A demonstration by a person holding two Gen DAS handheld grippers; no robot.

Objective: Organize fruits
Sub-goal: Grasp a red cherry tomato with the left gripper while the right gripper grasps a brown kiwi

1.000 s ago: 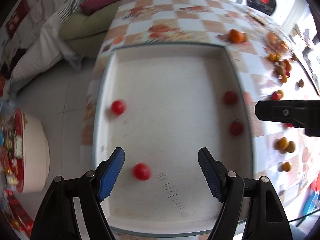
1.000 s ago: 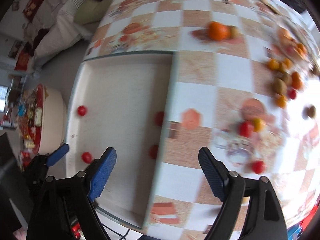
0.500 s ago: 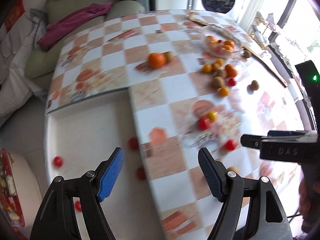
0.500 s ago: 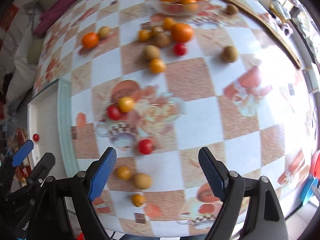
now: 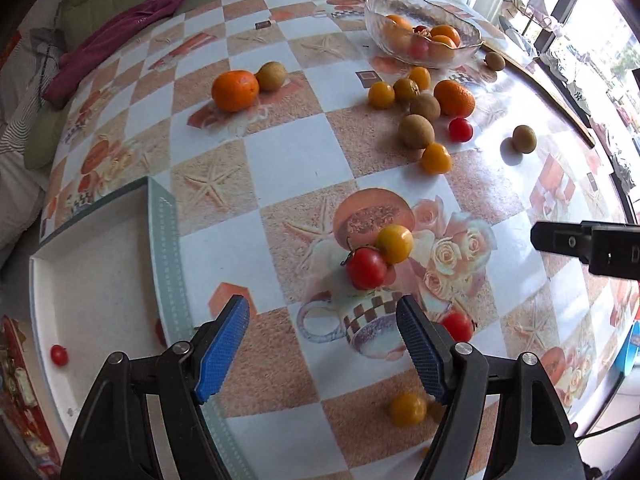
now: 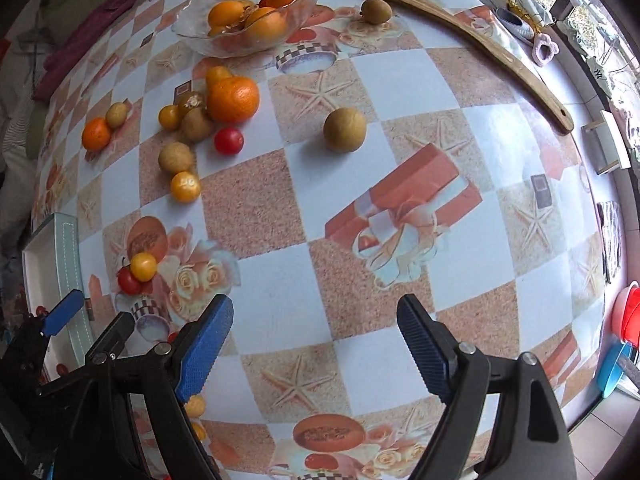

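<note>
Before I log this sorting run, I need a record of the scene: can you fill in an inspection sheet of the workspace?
Surface: table under a checkered printed cloth.
Job's things: white tray at the table's left edge with a red cherry tomato inside; glass bowl holding oranges; loose on the cloth, a red tomato touching a yellow tomato, an orange and a brown round fruit.
Clutter: long wooden stick along the far edge.
Grippers: left gripper open and empty; right gripper open and empty.
Cables: thin dark cable off the near right edge.
Surroundings: sofa with a magenta cloth; window at right.
</note>
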